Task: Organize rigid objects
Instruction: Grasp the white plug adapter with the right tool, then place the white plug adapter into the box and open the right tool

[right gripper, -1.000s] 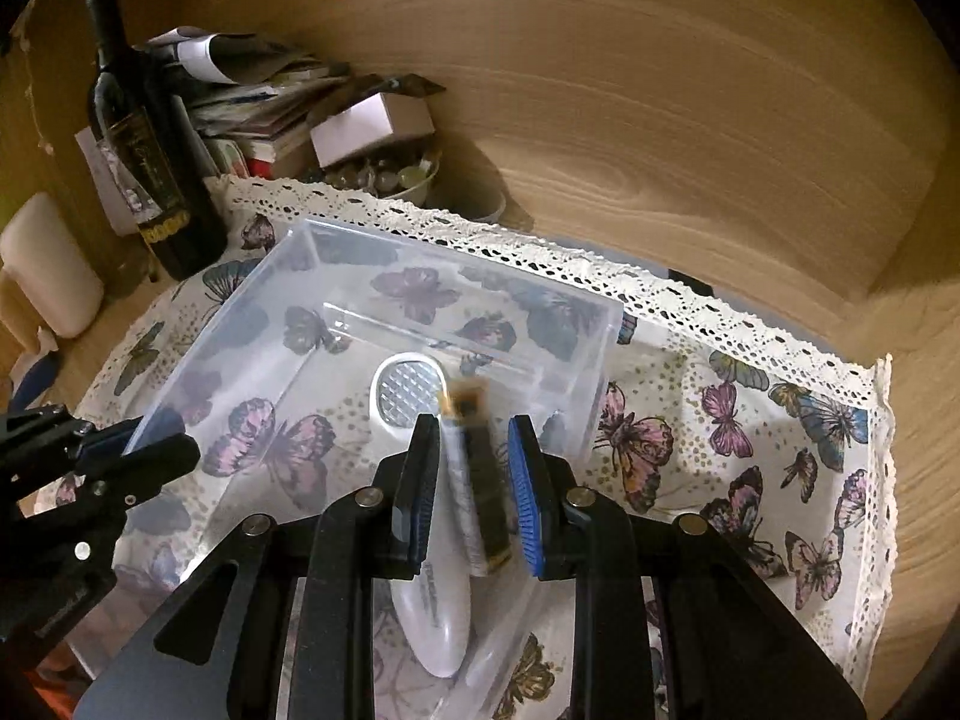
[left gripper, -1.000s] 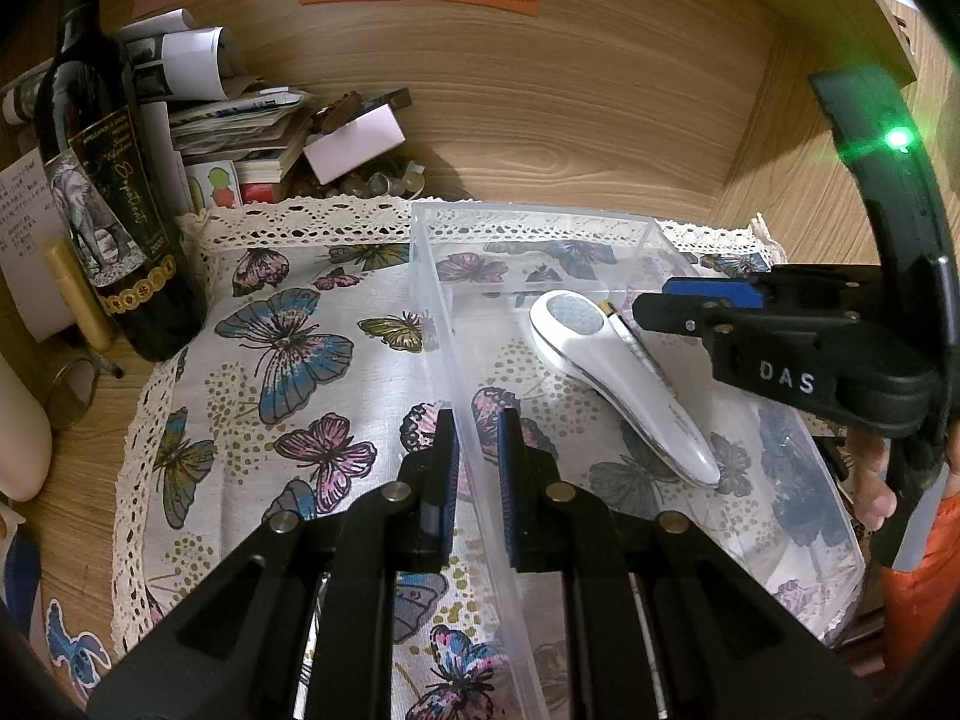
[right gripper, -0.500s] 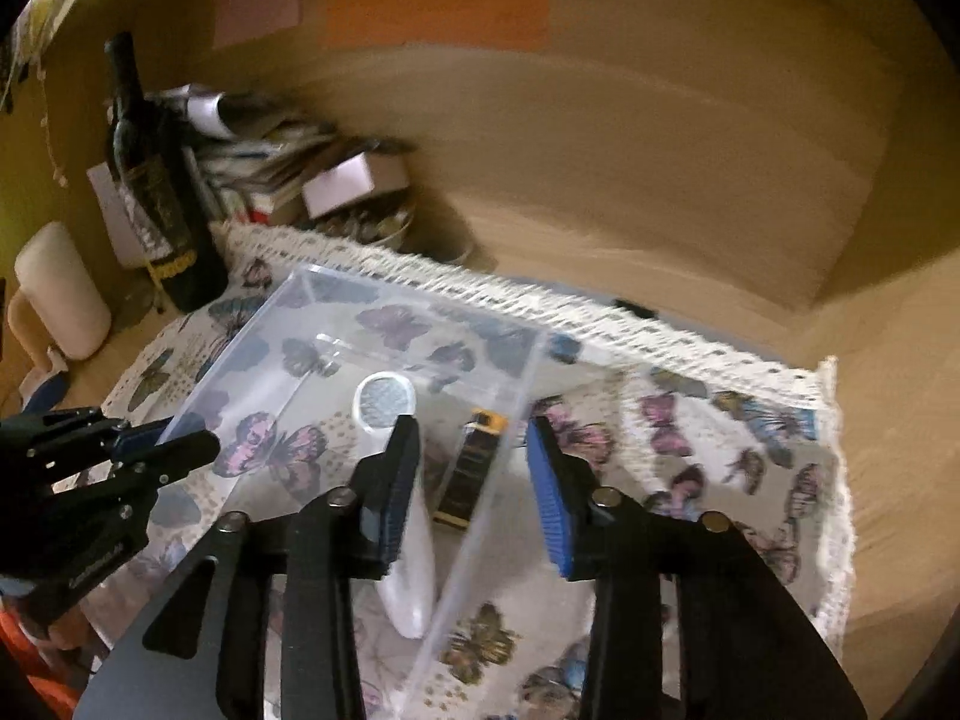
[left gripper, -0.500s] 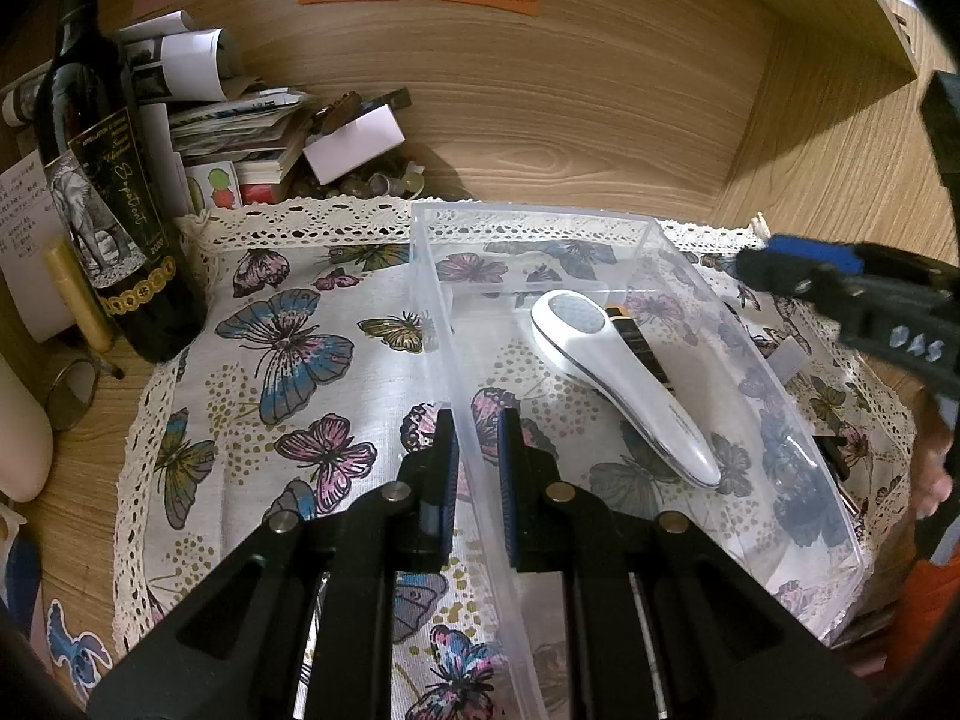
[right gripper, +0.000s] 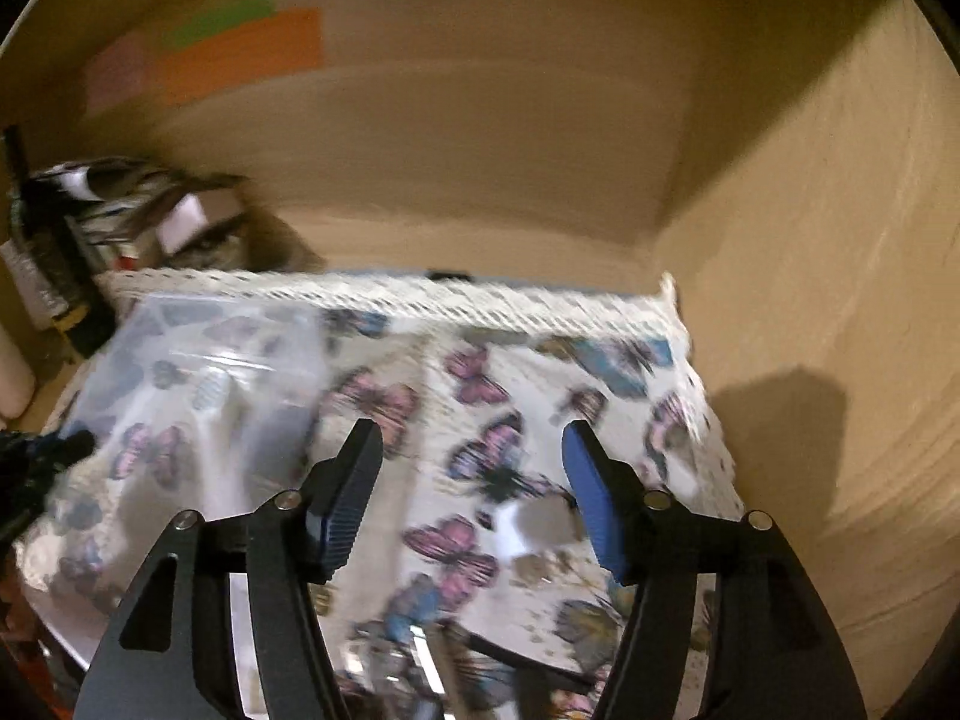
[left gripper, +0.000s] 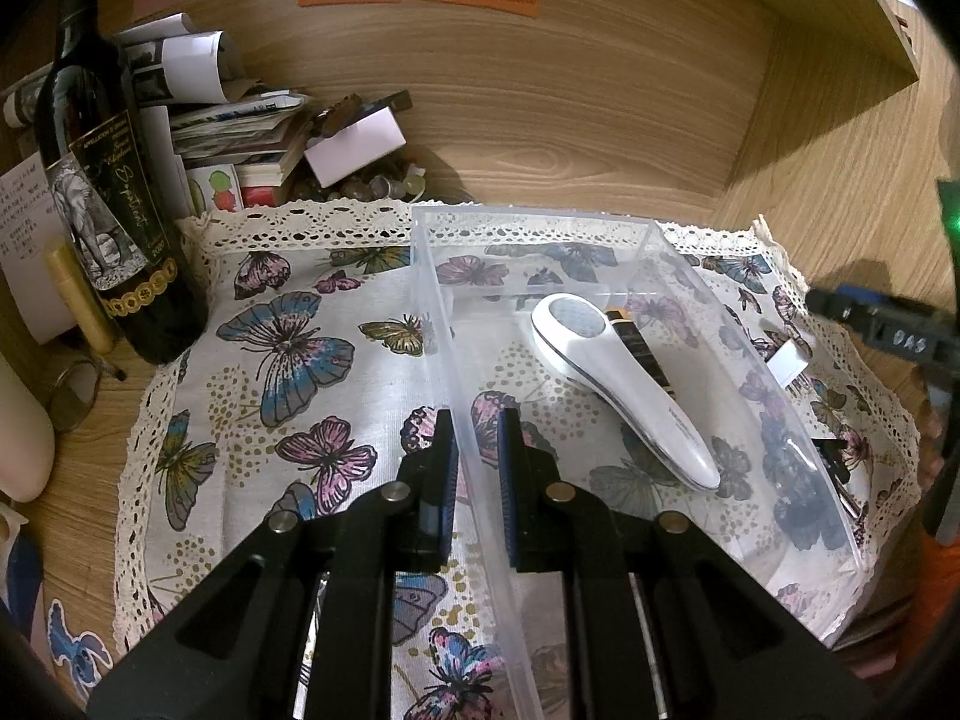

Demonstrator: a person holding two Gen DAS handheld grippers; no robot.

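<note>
Clear bin (left gripper: 708,324), wall pinched by left tongs (left gripper: 477,438), holds white handset (left gripper: 618,384); right tongs (right gripper: 474,456) gape wide, blurred.

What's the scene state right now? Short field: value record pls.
surface: butterfly-print cloth on wooden desk
container: clear plastic bin on the cloth
bin contents: white handheld device, dark slim item beside it
left gripper: jaws clamped on the bin's near-left wall
right gripper: jaws wide open, empty, above cloth right of the bin
background: wine bottle, paper pile
right view: motion-blurred
</note>
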